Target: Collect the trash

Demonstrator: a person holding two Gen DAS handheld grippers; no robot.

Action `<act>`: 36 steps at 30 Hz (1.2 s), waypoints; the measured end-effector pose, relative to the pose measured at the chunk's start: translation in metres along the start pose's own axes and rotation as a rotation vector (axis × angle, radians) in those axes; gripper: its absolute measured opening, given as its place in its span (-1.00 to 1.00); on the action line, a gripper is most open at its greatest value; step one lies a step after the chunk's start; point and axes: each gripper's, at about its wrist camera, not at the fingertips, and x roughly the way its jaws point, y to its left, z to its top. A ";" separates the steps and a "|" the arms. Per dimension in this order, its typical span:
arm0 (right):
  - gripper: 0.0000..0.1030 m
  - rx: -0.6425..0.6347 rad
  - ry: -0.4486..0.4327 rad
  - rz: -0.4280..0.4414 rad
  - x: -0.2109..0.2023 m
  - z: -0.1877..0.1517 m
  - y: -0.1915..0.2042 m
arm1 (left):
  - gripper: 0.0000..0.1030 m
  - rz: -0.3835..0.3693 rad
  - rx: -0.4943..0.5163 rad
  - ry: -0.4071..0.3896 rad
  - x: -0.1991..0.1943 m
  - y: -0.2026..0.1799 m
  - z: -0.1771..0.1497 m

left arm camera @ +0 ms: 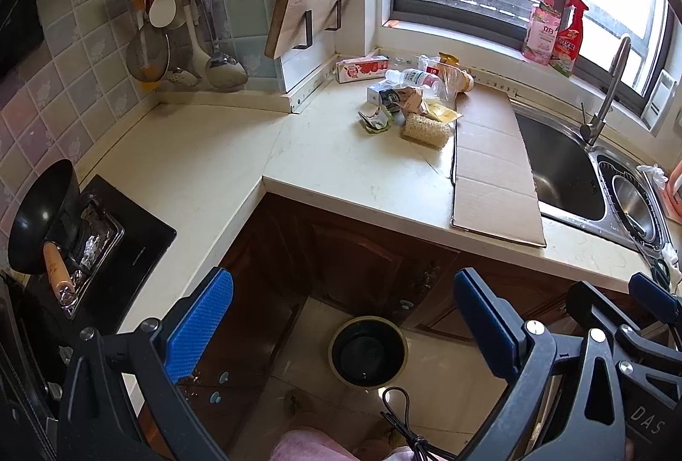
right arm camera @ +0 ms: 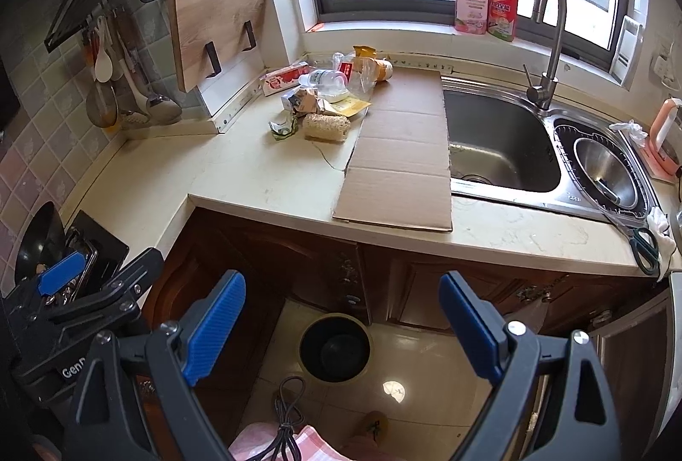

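Both tongs stood spread wide and held nothing. The left gripper (left arm camera: 343, 322) and right gripper (right arm camera: 343, 327) hung side by side over the floor, aimed toward the counter (left arm camera: 341, 167). The trash pile (left arm camera: 407, 99) lay at twelve o'clock near the window; the bin (left arm camera: 367, 352) sat at six o'clock, below.

Front of surface (right arm camera: 255, 180) was found bare and open to approach. Trash pile (right arm camera: 319, 103) was hemmed by cardboard sheet (right arm camera: 400, 162) rightward, cutting board (right arm camera: 217, 22) behind-left.
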 end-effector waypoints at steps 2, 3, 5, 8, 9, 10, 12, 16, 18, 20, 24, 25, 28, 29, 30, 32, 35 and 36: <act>0.80 -0.001 0.001 0.004 -0.001 -0.001 0.000 | 0.99 0.001 -0.002 0.004 -0.001 0.000 -0.001; 0.80 -0.003 0.001 0.005 -0.001 -0.002 0.001 | 0.99 0.003 -0.002 0.005 -0.002 0.000 -0.001; 0.80 -0.005 0.000 0.006 -0.003 -0.002 0.001 | 0.99 0.006 -0.003 0.013 -0.003 0.000 -0.002; 0.80 -0.009 -0.002 0.010 -0.005 -0.003 0.003 | 0.99 0.008 -0.004 0.013 -0.004 0.000 -0.002; 0.80 -0.010 -0.002 0.012 -0.005 -0.003 0.003 | 0.99 0.008 -0.004 0.013 -0.004 0.001 -0.002; 0.80 -0.013 -0.003 0.014 -0.005 -0.003 0.003 | 0.98 0.009 -0.006 0.014 -0.005 0.002 -0.003; 0.80 -0.019 -0.003 0.019 -0.005 -0.002 0.004 | 0.98 0.010 -0.012 0.018 -0.006 0.003 -0.002; 0.80 -0.031 0.004 0.038 -0.005 -0.002 0.004 | 0.98 0.013 -0.021 0.036 -0.006 0.003 0.000; 0.80 -0.032 0.011 0.046 -0.003 0.000 0.004 | 0.98 0.016 -0.023 0.044 -0.006 0.002 0.001; 0.80 -0.037 0.012 0.054 -0.003 0.002 0.003 | 0.98 0.023 -0.026 0.045 -0.007 0.001 0.003; 0.80 -0.048 0.005 0.068 -0.001 0.008 0.003 | 0.98 0.033 -0.040 0.053 -0.006 0.001 0.009; 0.80 -0.049 0.007 0.074 0.000 0.009 0.003 | 0.98 0.034 -0.042 0.058 -0.004 0.001 0.011; 0.80 -0.057 0.010 0.097 0.006 0.014 0.004 | 0.98 0.035 -0.040 0.071 0.001 0.001 0.017; 0.80 -0.062 0.013 0.102 0.009 0.016 0.005 | 0.98 0.038 -0.037 0.076 0.003 0.002 0.020; 0.80 -0.067 0.017 0.104 0.012 0.019 0.006 | 0.98 0.043 -0.032 0.079 0.006 0.003 0.023; 0.79 -0.069 0.016 0.105 0.018 0.026 0.008 | 0.98 0.057 -0.031 0.074 0.012 0.007 0.032; 0.79 -0.073 0.005 0.094 0.029 0.038 0.012 | 0.98 0.052 -0.041 0.041 0.024 0.017 0.048; 0.79 -0.070 0.005 0.087 0.034 0.044 0.012 | 0.98 0.040 -0.048 0.034 0.030 0.020 0.053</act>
